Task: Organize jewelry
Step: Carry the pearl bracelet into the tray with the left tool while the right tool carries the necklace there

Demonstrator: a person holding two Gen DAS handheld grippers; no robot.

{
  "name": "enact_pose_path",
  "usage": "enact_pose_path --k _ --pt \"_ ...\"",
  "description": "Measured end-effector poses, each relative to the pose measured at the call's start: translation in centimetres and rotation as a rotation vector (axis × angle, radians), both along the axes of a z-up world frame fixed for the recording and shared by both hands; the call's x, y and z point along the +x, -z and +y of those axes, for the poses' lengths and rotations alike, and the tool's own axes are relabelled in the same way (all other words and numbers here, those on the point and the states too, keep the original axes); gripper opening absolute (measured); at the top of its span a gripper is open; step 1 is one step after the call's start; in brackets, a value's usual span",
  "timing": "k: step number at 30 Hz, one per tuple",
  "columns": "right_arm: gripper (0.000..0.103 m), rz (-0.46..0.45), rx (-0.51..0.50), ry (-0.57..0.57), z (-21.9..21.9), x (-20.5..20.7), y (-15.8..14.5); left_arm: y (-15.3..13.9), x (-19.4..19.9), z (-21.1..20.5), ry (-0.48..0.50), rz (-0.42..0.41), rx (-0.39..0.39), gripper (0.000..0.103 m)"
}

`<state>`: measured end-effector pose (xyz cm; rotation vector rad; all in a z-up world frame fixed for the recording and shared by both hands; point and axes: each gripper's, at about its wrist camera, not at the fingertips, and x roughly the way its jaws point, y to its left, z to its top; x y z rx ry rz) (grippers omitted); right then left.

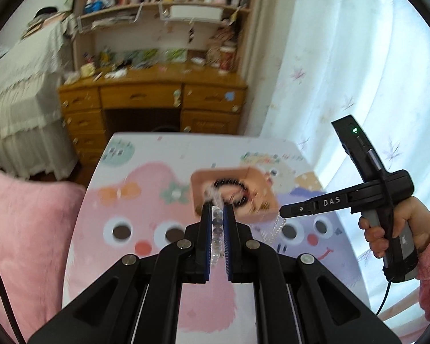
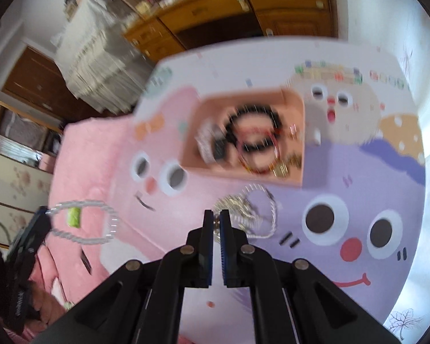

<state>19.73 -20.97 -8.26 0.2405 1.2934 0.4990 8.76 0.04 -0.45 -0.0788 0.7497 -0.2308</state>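
My left gripper point(image 1: 217, 210) is shut on a clear bead bracelet point(image 1: 216, 229), held above the table in front of the peach jewelry box point(image 1: 255, 177). In the right wrist view the bracelet point(image 2: 83, 223) hangs as a loop from the left gripper point(image 2: 41, 215) at the far left. The box point(image 2: 292, 103) holds a black bead bracelet point(image 2: 253, 114), a red bangle point(image 2: 258, 154) and other pieces. My right gripper point(image 2: 216, 215) is nearly shut, empty as far as I can see, just above a pile of silver chain point(image 2: 243, 212) on the table. The right gripper also shows in the left wrist view point(image 1: 283, 212).
The cartoon-printed table point(image 2: 358, 200) has a pink blanket point(image 1: 28, 215) along its left side. A wooden desk point(image 1: 152, 94) with shelves stands behind, a white curtain point(image 1: 344, 57) to the right. Both views are motion-blurred.
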Motion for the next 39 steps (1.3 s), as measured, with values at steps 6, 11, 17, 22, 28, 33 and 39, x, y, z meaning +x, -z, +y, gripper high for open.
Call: enact_pose_path --k 6,11,17,22,28,33,39 --pt "0.004 -0.151 0.050 0.055 -0.3 0.7 -6.5 -3.1 3.0 -0.6 0.059 -0.082 -0.029 0.005" --pt "0.004 -0.235 0.060 0.116 -1.0 1.4 -10.0 -4.9 6.3 -1.3 0.097 -0.136 -0.058 0.005" --pt "0.004 -0.293 0.086 0.183 -2.0 2.2 -11.8 -5.2 9.6 -2.1 0.153 -0.170 -0.087 0.005" --pt "0.004 -0.295 0.102 0.227 -2.4 2.8 -11.1 -3.7 12.1 -3.0 0.208 -0.153 -0.098 0.005" --pt "0.004 -0.287 0.110 0.246 -2.0 3.2 -7.9 0.6 13.8 -3.8 0.306 -0.133 -0.137 0.006" --pt "0.004 -0.277 0.089 0.260 -1.5 3.4 -3.3 5.5 15.7 -4.4 0.325 -0.069 -0.140 0.006" --pt "0.008 -0.205 0.015 0.291 -1.2 3.6 2.1 9.7 17.3 -4.4 0.318 0.041 -0.130 0.027"
